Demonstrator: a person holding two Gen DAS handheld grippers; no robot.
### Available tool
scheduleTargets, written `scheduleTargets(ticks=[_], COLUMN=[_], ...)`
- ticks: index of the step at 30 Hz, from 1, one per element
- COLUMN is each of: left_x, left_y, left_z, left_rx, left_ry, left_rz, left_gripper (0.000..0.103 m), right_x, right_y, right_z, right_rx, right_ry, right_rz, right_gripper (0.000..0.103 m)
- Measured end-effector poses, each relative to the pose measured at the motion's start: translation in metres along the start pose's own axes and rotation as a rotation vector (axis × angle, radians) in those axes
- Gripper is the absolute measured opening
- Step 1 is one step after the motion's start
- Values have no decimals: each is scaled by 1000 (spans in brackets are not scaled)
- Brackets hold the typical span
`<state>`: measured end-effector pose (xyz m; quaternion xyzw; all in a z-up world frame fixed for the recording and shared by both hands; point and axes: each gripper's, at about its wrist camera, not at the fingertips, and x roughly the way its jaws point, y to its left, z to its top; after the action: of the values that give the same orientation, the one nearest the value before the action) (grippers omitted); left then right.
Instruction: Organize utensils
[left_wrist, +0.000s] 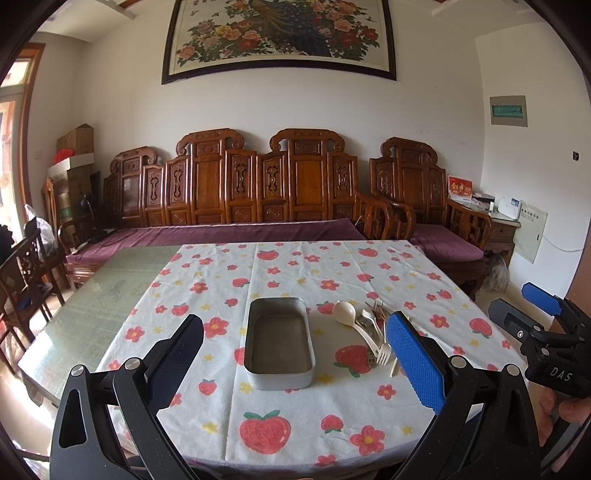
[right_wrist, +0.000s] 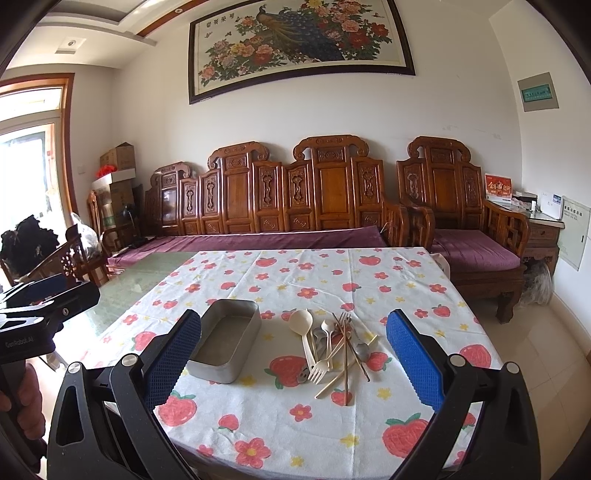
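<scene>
An empty grey metal tin (left_wrist: 277, 343) (right_wrist: 225, 341) lies lengthwise on the strawberry-print tablecloth (left_wrist: 295, 413) (right_wrist: 295, 413). To its right sits a heap of utensils (left_wrist: 369, 326) (right_wrist: 334, 343): a cream ladle (right_wrist: 303, 325), a cream fork (right_wrist: 320, 371), small spoons, metal forks and chopsticks (right_wrist: 346, 354). My left gripper (left_wrist: 295, 360) hovers open above the near table edge, framing the tin, nothing between its fingers. My right gripper (right_wrist: 295, 360) is open too, framing the heap from the near side. Each gripper shows at the other view's edge.
A carved wooden sofa (left_wrist: 236, 192) with purple cushions runs behind the table. Bare green glass tabletop (left_wrist: 96, 299) lies left of the cloth. Wooden chairs (left_wrist: 26, 273) stand at the left, a side table (right_wrist: 539, 229) at the right. A person's hand (right_wrist: 26, 391) holds each handle.
</scene>
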<state>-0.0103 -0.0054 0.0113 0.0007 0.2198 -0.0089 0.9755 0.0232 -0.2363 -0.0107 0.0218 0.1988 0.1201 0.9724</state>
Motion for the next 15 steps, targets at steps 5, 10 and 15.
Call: scheduleTargets(ticks=[5,10,15], left_x=[2,14,40], left_y=[-3,-3,-1], left_z=[-4,-10,-22], left_rx=[7,12,7], left_ry=[9,40,99], left_rz=[2,4,-2], left_gripper=[96,96,96], right_x=[2,10,26], right_y=[2,-4,-16], right_z=[-2,-10,-19], right_rx=[0,0,14], right_ry=[11,32,60], right_rz=[-1,-9,-22], right_gripper=[100,100,100])
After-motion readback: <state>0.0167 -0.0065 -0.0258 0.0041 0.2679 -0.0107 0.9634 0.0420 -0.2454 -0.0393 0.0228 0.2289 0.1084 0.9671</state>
